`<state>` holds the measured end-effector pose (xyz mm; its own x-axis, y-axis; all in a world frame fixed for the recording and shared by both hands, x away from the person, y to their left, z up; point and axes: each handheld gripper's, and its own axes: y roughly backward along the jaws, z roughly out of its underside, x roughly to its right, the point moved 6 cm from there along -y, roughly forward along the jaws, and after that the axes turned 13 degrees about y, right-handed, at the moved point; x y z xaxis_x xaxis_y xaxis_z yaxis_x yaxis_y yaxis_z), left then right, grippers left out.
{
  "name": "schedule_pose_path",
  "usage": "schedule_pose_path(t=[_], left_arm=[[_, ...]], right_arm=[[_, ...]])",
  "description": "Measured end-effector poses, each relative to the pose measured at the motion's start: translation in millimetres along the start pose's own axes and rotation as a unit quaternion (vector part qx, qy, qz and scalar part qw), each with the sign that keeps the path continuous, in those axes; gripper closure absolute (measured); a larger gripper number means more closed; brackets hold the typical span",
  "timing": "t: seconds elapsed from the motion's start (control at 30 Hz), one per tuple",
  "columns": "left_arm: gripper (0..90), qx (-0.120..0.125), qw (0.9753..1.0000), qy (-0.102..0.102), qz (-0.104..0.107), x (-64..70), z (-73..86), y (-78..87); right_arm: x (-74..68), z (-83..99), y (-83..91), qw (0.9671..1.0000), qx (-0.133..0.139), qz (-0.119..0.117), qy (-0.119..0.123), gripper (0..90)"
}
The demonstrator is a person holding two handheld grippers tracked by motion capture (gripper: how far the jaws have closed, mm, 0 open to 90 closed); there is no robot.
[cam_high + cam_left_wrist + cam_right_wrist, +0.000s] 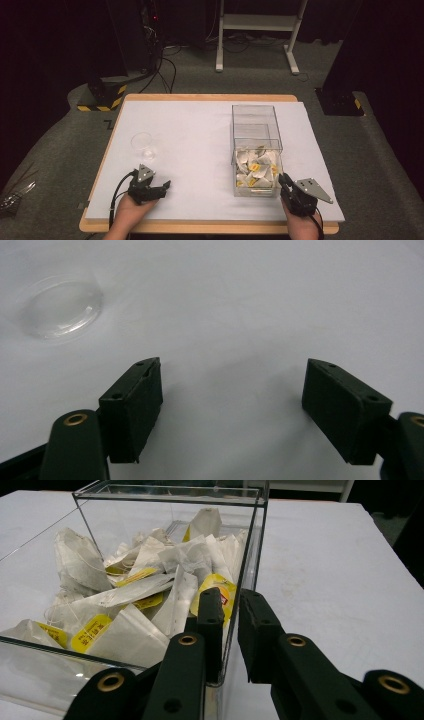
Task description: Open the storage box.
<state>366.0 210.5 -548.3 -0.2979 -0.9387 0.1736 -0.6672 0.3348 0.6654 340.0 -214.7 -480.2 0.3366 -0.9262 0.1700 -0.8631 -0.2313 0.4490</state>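
White table (200,130); cup (60,307) near left fingers (132,407)

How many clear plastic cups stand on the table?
1. The clear cup stands upright on the white table, left of the tea-bag box, just beyond the left gripper.

A white table (200,125), a yellow-black striped block (102,97) and a white stand (260,30) — all beyond.
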Motion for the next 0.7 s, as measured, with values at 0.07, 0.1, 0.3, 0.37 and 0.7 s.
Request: schedule_pose_path(t=[0.07, 0.1, 0.3, 0.37, 0.7], left_arm=[[24.5, 0.0, 1.0, 0.0, 0.0, 0.1, 0.1, 0.0], [24.5, 0.0, 1.0, 0.0, 0.0, 0.0, 0.1, 0.0], [24.5, 0.0, 1.0, 0.0, 0.0, 0.0, 0.0, 0.0], [24.5, 0.0, 1.0, 0.0, 0.0, 0.0, 0.0, 0.0], [24.5, 0.0, 1.0, 0.0, 0.0, 0.0, 0.0, 0.0]], right_arm=[[-0.4, 0.4, 1.0, 1.0, 0.0, -0.001, 0.0, 80.4], [-0.4, 0.6, 1.4, 1.0, 0.0, -0.001, 0.0, 80.5], [-0.1, 0.0, 2.8, 1.0, 0.0, -0.002, 0.001, 78.8], [0.2, -1.8, 3.6, 1.0, 0.006, -0.005, -0.002, 76.5], [15.3, -17.5, 5.3, 0.9997, 0.021, -0.002, -0.009, 71.9]])
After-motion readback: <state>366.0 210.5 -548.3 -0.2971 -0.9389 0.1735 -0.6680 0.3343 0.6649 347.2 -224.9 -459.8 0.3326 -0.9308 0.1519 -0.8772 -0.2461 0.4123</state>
